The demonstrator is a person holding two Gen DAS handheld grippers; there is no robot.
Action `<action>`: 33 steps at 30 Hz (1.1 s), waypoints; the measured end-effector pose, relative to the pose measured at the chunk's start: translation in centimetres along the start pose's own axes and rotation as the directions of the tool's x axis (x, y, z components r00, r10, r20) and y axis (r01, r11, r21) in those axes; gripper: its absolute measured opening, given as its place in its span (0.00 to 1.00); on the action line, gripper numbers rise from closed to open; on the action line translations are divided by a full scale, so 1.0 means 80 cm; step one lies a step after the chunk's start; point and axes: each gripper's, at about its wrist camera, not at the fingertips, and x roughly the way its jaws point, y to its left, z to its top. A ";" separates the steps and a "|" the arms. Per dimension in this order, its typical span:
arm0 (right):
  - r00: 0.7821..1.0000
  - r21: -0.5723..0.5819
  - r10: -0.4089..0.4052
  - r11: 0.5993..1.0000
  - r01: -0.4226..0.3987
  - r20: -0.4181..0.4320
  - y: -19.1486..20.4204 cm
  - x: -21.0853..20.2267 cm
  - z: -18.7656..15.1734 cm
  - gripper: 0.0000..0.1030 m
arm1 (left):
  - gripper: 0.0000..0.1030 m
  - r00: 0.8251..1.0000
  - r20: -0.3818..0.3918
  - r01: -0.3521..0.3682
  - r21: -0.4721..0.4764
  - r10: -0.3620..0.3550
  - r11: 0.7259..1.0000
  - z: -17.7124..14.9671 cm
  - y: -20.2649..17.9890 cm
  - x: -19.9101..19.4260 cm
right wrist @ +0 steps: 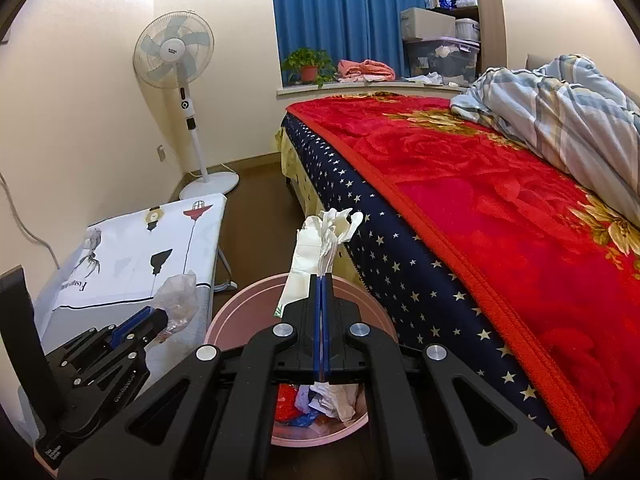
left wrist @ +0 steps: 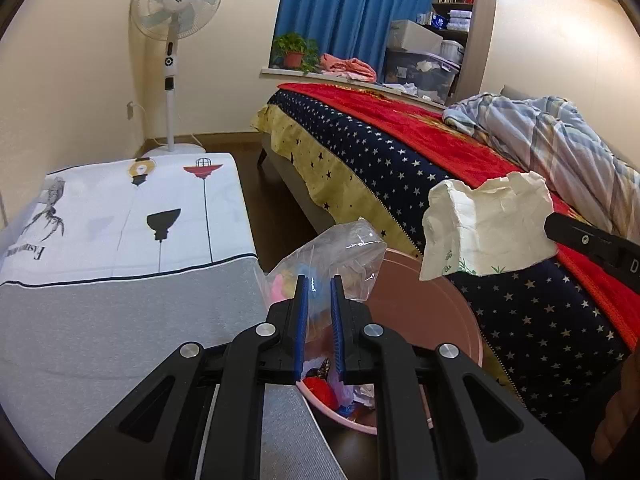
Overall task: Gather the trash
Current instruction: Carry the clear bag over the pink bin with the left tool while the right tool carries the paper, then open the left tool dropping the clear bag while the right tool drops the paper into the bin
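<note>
A pink trash bin [left wrist: 424, 312] stands on the floor between a covered table and the bed, with mixed trash inside; it also shows in the right wrist view [right wrist: 244, 304]. My left gripper [left wrist: 319, 284] is shut on a clear plastic bag [left wrist: 344, 248] with colourful bits in it, held over the bin's left rim. In the right wrist view the left gripper [right wrist: 150, 316] holds that bag [right wrist: 178, 298]. My right gripper [right wrist: 321, 280] is shut on a crumpled white paper wrapper [right wrist: 320, 248], held above the bin. The wrapper also shows in the left wrist view [left wrist: 484, 228].
A table under a white and grey printed cloth [left wrist: 120, 240] stands left of the bin. A bed with a red blanket [right wrist: 500, 200] and a striped quilt [right wrist: 568, 104] lies on the right. A standing fan [left wrist: 174, 40] is in the far corner.
</note>
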 end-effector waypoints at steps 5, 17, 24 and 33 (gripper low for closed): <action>1.000 -0.002 -0.013 1.000 0.013 -0.004 -0.003 0.005 0.000 0.01 | 0.11 1.000 -0.013 0.010 -0.005 -0.010 1.000 -0.002 -0.005 0.015; 0.999 -0.012 -0.034 0.999 0.034 -0.023 -0.004 0.014 -0.003 0.01 | 0.11 0.999 -0.025 0.038 -0.015 -0.038 0.999 -0.005 -0.014 0.030; 0.998 -0.010 -0.043 0.999 0.043 -0.038 -0.006 0.018 -0.005 0.04 | 0.15 0.996 -0.043 0.081 -0.017 -0.082 0.997 -0.005 -0.016 0.036; 0.996 0.025 -0.075 0.997 0.076 -0.041 -0.015 0.013 -0.009 0.48 | 0.49 0.999 -0.017 0.037 0.004 -0.036 0.999 -0.001 -0.005 0.008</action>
